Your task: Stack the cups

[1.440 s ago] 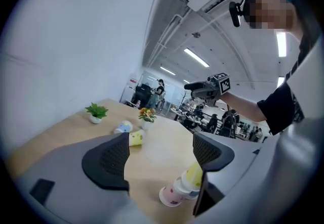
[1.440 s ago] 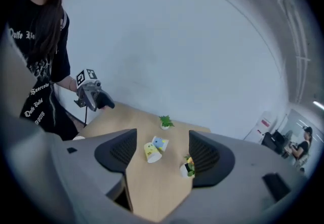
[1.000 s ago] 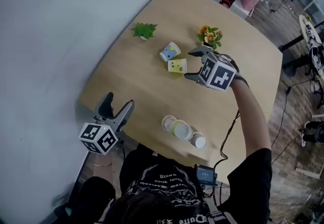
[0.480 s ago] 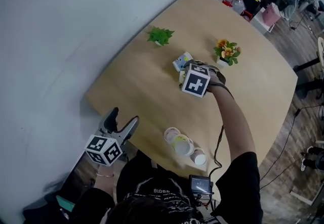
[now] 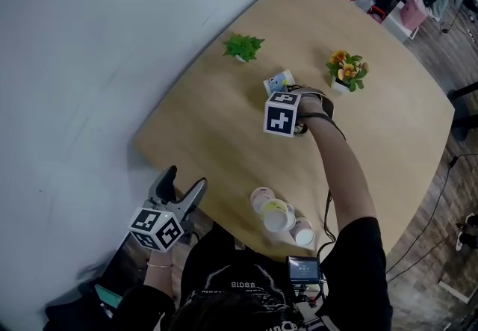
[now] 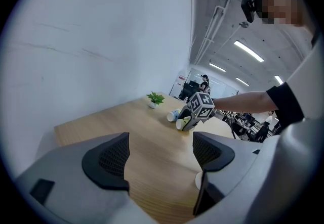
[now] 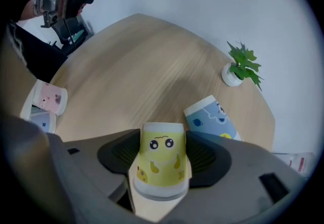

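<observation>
A pale wooden table (image 5: 216, 135) with rounded corners stood against a plain white wall. The person's right gripper (image 7: 161, 153) reached across it, its two dark ribbed pads closed against the sides of a yellow cup (image 7: 159, 172), a tapered paper cup printed with a cartoon face. A blue cup (image 7: 212, 117) of the same shape lay on its side just beside it, nearer the wall. Beyond stood a small leafy green plant (image 5: 243, 46) in a white pot, and a pot of orange flowers (image 5: 346, 69) sat well apart to the right. Three more paper cups (image 5: 280, 215) lay clustered on their sides near the table's near edge. The left gripper (image 6: 159, 154) hung off that edge, its black textured pads wide apart with nothing between them.
</observation>
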`<state>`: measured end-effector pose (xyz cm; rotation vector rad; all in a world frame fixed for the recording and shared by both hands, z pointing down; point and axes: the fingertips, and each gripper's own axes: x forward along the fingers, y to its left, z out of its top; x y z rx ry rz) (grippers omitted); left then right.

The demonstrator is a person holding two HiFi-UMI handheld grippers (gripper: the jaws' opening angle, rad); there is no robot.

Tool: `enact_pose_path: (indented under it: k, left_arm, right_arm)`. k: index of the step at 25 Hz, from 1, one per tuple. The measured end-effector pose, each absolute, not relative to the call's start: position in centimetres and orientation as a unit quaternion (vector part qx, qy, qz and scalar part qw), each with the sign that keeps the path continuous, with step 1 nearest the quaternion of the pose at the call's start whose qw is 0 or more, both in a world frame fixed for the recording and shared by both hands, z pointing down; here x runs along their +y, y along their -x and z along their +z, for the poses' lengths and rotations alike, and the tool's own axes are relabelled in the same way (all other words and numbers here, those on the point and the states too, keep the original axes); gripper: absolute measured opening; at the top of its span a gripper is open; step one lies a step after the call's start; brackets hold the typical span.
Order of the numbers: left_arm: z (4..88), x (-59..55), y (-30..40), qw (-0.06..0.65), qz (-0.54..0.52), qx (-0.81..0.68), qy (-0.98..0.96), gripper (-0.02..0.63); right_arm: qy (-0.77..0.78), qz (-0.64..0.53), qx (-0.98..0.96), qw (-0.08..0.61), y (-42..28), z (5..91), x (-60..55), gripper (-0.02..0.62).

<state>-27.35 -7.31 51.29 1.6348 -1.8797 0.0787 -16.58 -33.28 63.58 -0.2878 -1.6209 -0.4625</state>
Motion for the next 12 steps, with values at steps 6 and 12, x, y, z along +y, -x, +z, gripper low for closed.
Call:
enact_pose_path:
  k: [6, 12]
  left_arm:
    - [51.1, -7.9, 27.0, 0.317, 0.026, -0.712, -0.626, 0.402]
    - [50.0, -8.6, 24.7, 0.297, 0.049, -0.696, -0.651, 0.402]
  right_arm:
    - [0.118, -0.224, -0.729, 0.636, 17.0, 63.8, -33.0, 0.275]
    - [0.085, -0.174, -0.831, 0.521, 17.1, 59.1, -31.3, 0.268]
